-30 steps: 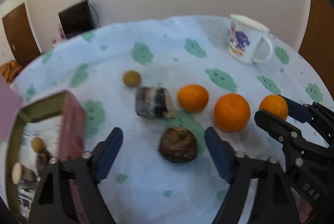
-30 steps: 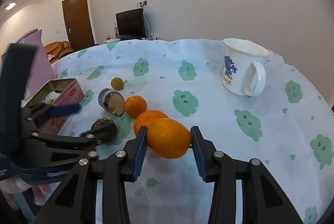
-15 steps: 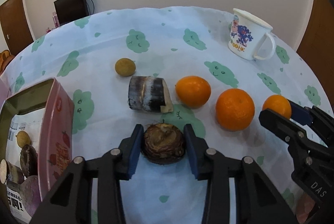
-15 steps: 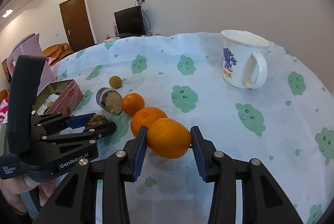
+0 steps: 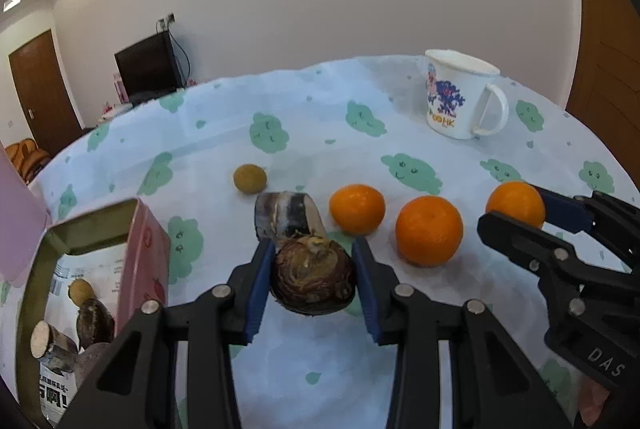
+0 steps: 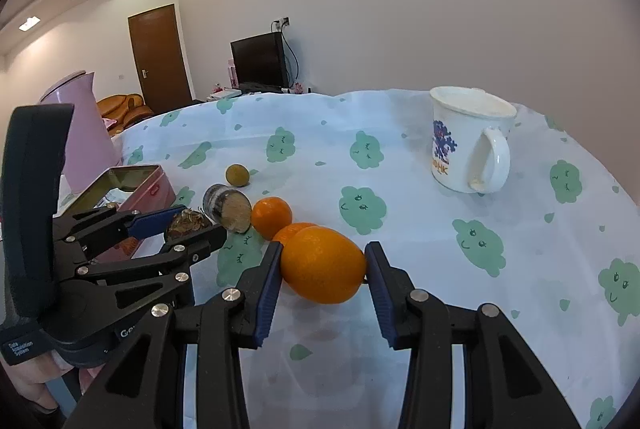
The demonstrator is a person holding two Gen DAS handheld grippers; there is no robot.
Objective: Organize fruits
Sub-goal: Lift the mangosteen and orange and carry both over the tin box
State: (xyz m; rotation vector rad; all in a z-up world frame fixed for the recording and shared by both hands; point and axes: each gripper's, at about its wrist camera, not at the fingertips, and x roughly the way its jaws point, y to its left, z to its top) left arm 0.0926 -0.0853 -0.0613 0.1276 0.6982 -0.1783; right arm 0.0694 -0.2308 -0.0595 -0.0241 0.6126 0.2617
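Observation:
A brown, scaly bulb point(image 5: 314, 275) is pinched between the blue pads of my left gripper point(image 5: 313, 253), which is shut on it just above the cloth. In the right wrist view the bulb point(image 6: 188, 223) shows in the left gripper point(image 6: 184, 227) at the left. My right gripper point(image 6: 323, 257) is shut on an oval orange point(image 6: 322, 269), held over its shadow on the cloth. From the left wrist, the right gripper point(image 5: 520, 213) and its orange point(image 5: 516, 203) appear at the right. Two more oranges point(image 5: 357, 208) point(image 5: 429, 230) lie on the table.
A striped cut chunk point(image 5: 288, 217) and a small yellow-brown fruit point(image 5: 250, 179) lie behind the bulb. An open pink tin point(image 5: 146, 257) with several pieces inside stands at the left. A white mug point(image 5: 460, 97) is at the back right, a pink kettle point(image 6: 80, 133) far left.
My left gripper went from open around the brown bulb to shut on it, then rose slightly with it. The right gripper kept hold of its orange and stayed put.

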